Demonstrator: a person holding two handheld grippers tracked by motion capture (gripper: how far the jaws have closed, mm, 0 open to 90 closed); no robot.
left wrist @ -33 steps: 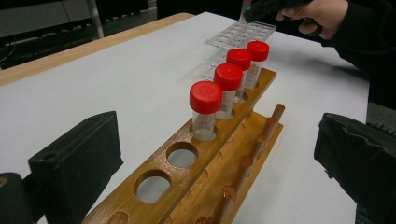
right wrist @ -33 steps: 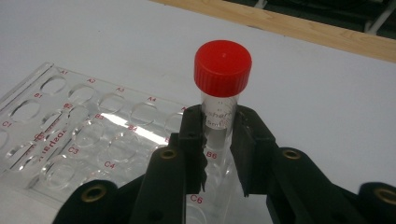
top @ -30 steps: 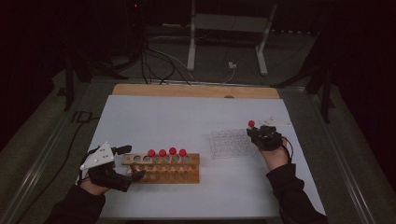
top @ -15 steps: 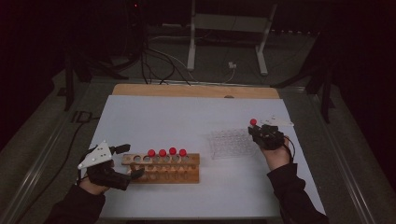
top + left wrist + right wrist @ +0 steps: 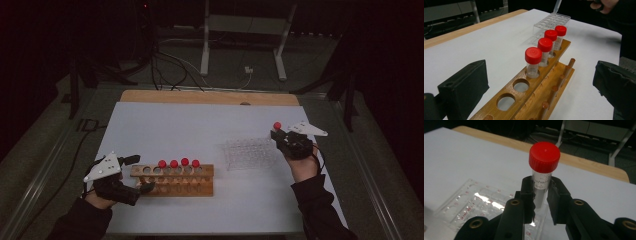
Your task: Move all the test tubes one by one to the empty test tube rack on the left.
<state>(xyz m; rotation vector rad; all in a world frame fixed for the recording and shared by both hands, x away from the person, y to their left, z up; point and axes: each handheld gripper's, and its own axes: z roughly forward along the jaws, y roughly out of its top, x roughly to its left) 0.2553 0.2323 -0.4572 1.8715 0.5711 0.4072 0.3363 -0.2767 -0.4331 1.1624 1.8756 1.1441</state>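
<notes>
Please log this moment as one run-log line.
right gripper: shut on red-capped tube, above clear rack | left gripper: open, straddling wooden rack | four tubes racked

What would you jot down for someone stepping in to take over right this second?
Right gripper: shut on a red-capped tube, held upright above the clear plastic rack.
Left gripper: open, jaws on either side of the wooden rack's near end.
Wooden rack: four red-capped tubes stand in a row; two holes nearest the left gripper are empty.
Done: one tube is out of the racks and in hand.
Left: probably seat that tube in a rack.
</notes>
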